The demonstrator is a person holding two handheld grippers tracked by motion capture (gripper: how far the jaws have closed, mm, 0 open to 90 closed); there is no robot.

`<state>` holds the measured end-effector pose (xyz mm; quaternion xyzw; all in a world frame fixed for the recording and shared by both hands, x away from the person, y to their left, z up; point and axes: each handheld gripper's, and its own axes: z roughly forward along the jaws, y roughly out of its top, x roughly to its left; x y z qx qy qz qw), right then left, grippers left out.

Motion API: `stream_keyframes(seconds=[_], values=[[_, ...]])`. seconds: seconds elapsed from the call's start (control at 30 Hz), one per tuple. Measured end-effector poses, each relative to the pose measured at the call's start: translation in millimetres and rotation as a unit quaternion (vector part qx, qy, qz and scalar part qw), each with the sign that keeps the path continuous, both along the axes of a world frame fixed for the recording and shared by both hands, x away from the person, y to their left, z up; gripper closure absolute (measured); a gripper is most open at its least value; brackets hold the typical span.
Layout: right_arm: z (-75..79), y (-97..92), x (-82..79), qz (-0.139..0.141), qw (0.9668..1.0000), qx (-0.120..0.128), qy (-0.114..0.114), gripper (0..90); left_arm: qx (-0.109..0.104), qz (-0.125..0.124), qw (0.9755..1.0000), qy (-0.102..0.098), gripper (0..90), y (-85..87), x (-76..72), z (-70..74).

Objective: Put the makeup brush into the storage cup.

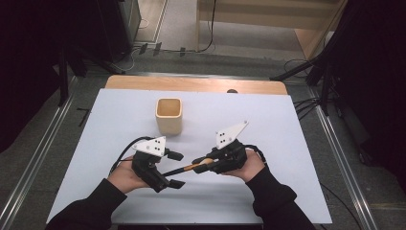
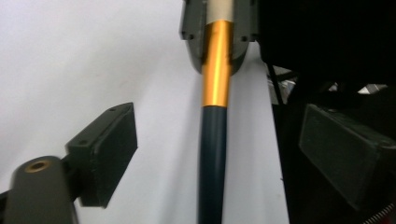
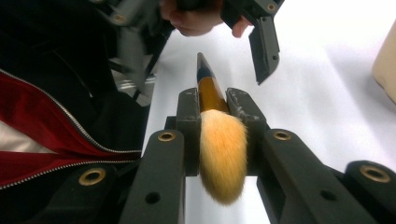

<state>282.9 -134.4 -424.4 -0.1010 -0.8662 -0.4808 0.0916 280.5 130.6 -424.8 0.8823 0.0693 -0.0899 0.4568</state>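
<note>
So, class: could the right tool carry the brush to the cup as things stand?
Probably yes: the right tool is shut on the brush, the left tool stands open around its handle, and bare table lies before the cup.

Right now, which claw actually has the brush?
The right claw: its jaws are clamped on the brush at the gold ferrule, just ahead of the bristles. The left claw stands open, pads clear of the dark handle that runs between them.

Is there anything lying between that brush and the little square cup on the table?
Nothing visible. The brush is clamped in the right tongs, and the white table cover between it and the cup is bare. The left tongs stand open around the handle, on the near side.
</note>
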Motion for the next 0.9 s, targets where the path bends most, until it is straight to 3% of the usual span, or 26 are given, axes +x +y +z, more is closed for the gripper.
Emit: stream_keyframes(seconds=[0.2, 0.43, 0.6, 0.9], values=[[5.8, -0.5, 1.1, -0.002, 0.9996, -0.025, -0.01, 77.7, 0.025, 0.0, 0.9997, 0.004, 15.2, -4.2, 0.3, -0.9], [4.9, 0.2, 10.4, 0.007, 0.9984, -0.056, -0.002, 77.7, 0.059, 0.004, 0.9982, 0.009, 18.9, -10.9, 9.1, -1.6], [2.9, 3.3, 15.1, 0.015, 0.9979, -0.064, 0.001, 77.7, 0.08, -0.003, 0.9968, 0.007, 20.7, -14.5, 11.7, -1.7], [4.5, 13.3, 16.7, 0.024, 0.9958, -0.087, 0.009, 77.7, 0.084, 0.0, 0.9963, 0.015, 23.0, -15.4, 13.7, -2.9]])
